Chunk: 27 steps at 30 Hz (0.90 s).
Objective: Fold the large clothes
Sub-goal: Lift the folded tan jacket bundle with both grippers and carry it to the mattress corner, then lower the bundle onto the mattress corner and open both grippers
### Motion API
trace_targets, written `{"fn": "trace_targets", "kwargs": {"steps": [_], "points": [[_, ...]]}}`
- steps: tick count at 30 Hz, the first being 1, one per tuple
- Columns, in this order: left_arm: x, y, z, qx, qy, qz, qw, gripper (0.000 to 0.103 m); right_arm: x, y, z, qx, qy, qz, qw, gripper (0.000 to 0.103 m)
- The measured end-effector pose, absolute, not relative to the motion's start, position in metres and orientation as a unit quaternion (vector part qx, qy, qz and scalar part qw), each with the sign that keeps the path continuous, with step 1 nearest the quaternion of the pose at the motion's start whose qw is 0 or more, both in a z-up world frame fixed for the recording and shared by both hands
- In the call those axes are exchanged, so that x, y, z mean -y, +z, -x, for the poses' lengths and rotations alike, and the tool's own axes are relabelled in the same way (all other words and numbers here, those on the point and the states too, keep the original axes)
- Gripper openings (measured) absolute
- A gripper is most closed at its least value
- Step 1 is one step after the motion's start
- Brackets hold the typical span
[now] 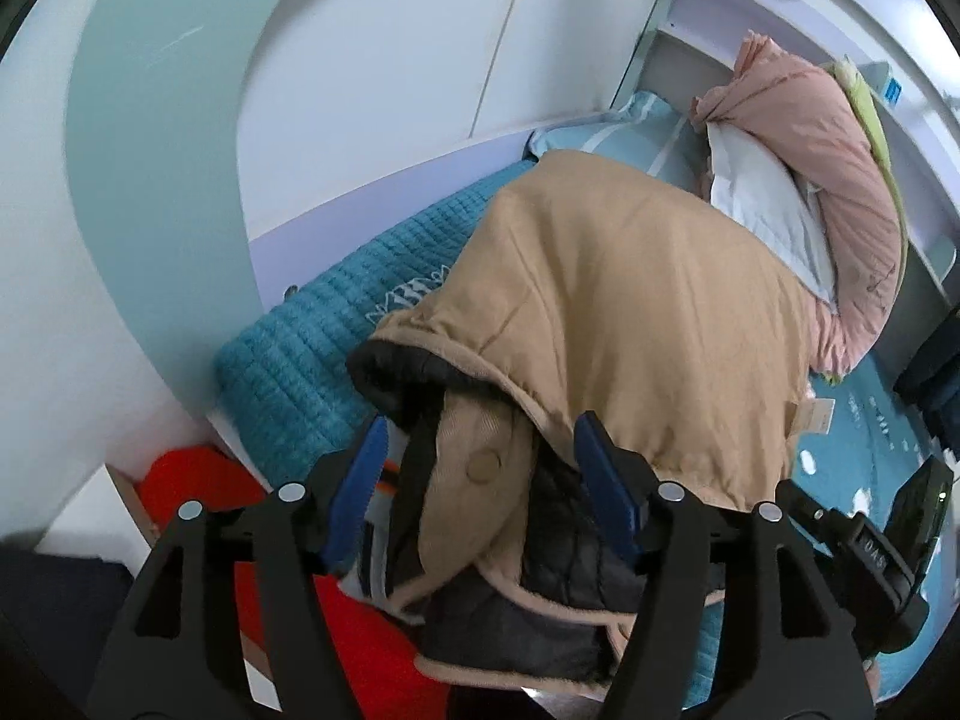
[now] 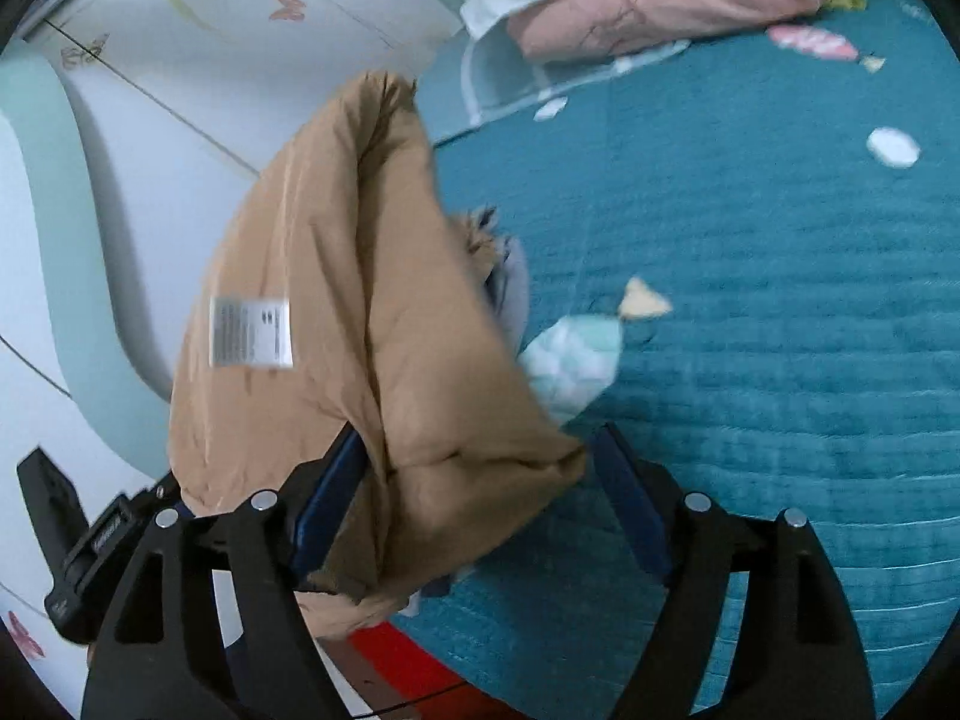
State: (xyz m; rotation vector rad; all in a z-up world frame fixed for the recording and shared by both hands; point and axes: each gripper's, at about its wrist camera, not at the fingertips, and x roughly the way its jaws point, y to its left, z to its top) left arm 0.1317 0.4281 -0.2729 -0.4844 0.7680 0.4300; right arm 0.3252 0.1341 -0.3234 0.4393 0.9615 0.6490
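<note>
A tan padded jacket (image 1: 630, 300) with a black quilted lining (image 1: 564, 540) lies bunched on the teal bedspread (image 1: 300, 348). My left gripper (image 1: 480, 426) is open, its blue pads (image 1: 366, 468) standing either side of a collar flap with a snap button (image 1: 483, 465), not pressing on it. In the right wrist view the jacket (image 2: 312, 228) hangs folded in a heap, with a white care label (image 2: 251, 333) facing me. My right gripper (image 2: 480, 432) is open around its lower corner. The left pad (image 2: 327, 510) lies against the cloth and the right pad stands apart from it.
A pink quilt (image 1: 810, 138) and a white pillow (image 1: 762, 198) are piled at the bed's far end. The white and mint wall (image 1: 372, 48) runs along the left. A red thing (image 1: 198, 480) sits below the bed's near edge. The teal bedspread (image 2: 750, 300) stretches to the right.
</note>
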Motion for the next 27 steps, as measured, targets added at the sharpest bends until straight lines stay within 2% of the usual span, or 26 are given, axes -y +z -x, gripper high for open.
{"fn": "trace_targets", "kwargs": {"steps": [2, 4, 6, 7, 8, 9, 10, 11, 12, 16, 19, 21, 22, 24, 26, 27], "points": [[-0.425, -0.273, -0.129, -0.366, 0.207, 0.233, 0.877, 0.073, -0.149, -0.290, -0.312, -0.412, 0.328, -0.201, 0.826, 0.074], [-0.421, -0.276, -0.129, -0.376, 0.208, 0.219, 0.876, 0.074, -0.157, -0.260, -0.284, -0.379, 0.375, -0.168, 0.829, 0.069], [-0.420, -0.281, -0.130, -0.388, 0.211, 0.222, 0.869, 0.074, -0.162, -0.259, -0.266, -0.371, 0.427, -0.153, 0.811, 0.044], [-0.419, -0.282, -0.128, -0.388, 0.211, 0.225, 0.869, 0.074, -0.172, -0.260, -0.264, -0.379, 0.451, -0.141, 0.796, 0.037], [-0.417, -0.280, -0.125, -0.383, 0.210, 0.226, 0.871, 0.074, -0.181, -0.266, -0.262, -0.394, 0.462, -0.126, 0.784, 0.023], [-0.416, -0.278, -0.124, -0.380, 0.209, 0.225, 0.873, 0.074, -0.186, -0.270, -0.262, -0.408, 0.462, -0.113, 0.780, 0.015], [-0.414, -0.276, -0.123, -0.378, 0.210, 0.223, 0.874, 0.074, -0.193, -0.282, -0.266, -0.430, 0.448, -0.091, 0.778, 0.012], [-0.414, -0.275, -0.122, -0.376, 0.211, 0.223, 0.874, 0.074, -0.194, -0.298, -0.273, -0.454, 0.430, -0.082, 0.776, 0.004], [-0.414, -0.273, -0.120, -0.374, 0.210, 0.225, 0.875, 0.075, -0.190, -0.312, -0.279, -0.473, 0.416, -0.091, 0.771, 0.001], [-0.413, -0.265, -0.116, -0.373, 0.218, 0.225, 0.873, 0.075, -0.177, -0.331, -0.285, -0.497, 0.391, -0.103, 0.767, 0.001], [-0.403, -0.254, -0.113, -0.370, 0.224, 0.212, 0.876, 0.075, -0.165, -0.323, -0.296, -0.494, 0.416, -0.142, 0.750, 0.005], [-0.390, -0.244, -0.110, -0.369, 0.225, 0.198, 0.880, 0.077, -0.154, -0.308, -0.285, -0.482, 0.423, -0.135, 0.755, 0.011], [-0.382, -0.237, -0.108, -0.368, 0.223, 0.188, 0.883, 0.079, -0.144, -0.297, -0.276, -0.478, 0.425, -0.132, 0.757, 0.015], [-0.361, -0.221, -0.104, -0.360, 0.221, 0.164, 0.891, 0.085, -0.129, -0.279, -0.264, -0.472, 0.422, -0.120, 0.765, 0.041], [-0.337, -0.205, -0.098, -0.352, 0.220, 0.140, 0.899, 0.086, -0.108, -0.251, -0.247, -0.447, 0.413, -0.091, 0.788, 0.054], [-0.327, -0.199, -0.095, -0.350, 0.215, 0.133, 0.902, 0.088, -0.101, -0.241, -0.241, -0.436, 0.411, -0.078, 0.797, 0.054]]}}
